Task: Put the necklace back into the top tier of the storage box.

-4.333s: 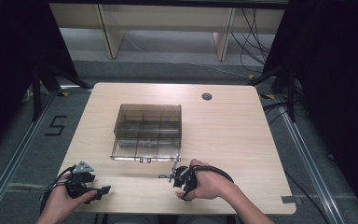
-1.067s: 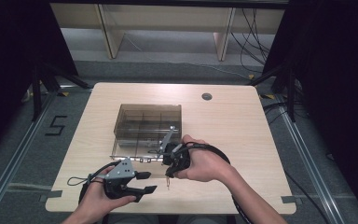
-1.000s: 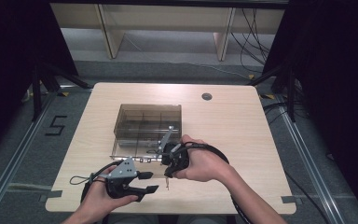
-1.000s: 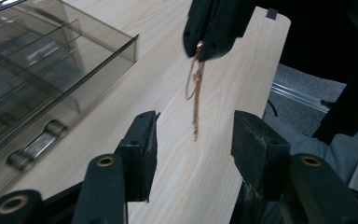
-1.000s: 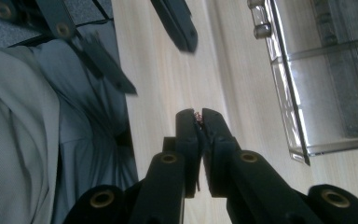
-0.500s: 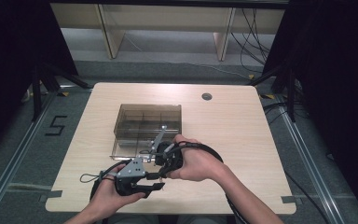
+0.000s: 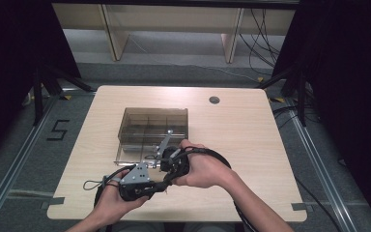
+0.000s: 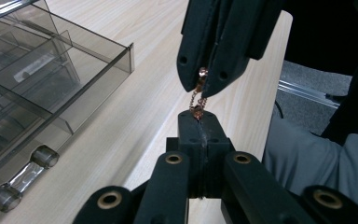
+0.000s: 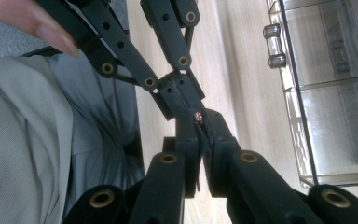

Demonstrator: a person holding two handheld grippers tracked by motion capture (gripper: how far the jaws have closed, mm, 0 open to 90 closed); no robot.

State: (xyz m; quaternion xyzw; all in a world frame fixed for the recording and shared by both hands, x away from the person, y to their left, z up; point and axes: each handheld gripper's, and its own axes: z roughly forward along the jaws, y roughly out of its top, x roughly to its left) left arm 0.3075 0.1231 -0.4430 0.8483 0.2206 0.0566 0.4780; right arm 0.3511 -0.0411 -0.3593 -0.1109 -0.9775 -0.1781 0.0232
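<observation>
A short copper-coloured chain (image 8: 196,100) spans the tips of both grippers, just above the table in front of the box. My left gripper (image 8: 198,119) has just been closing and now pinches the chain's lower end. My right gripper (image 8: 204,86) comes in from above, shut on the upper end. In the right gripper view, a bit of chain (image 9: 198,116) shows between my right gripper's (image 9: 198,122) closed jaws, with the left gripper (image 9: 186,100) tip to tip against it. In the high view the left gripper (image 7: 160,180) and right gripper (image 7: 166,169) meet near the table's front.
A smoky clear compartment box (image 7: 152,126) stands open mid-table, just beyond the grippers; its front wall (image 8: 74,98) and its side wall (image 9: 303,140) lie close to the jaws. A round cable hole (image 7: 214,100) sits at the back right. The table edge and the person's lap are right behind.
The left hand has moved right and forward to the right gripper, and the right hand has shifted a little left. The two grippers now meet tip to tip.
</observation>
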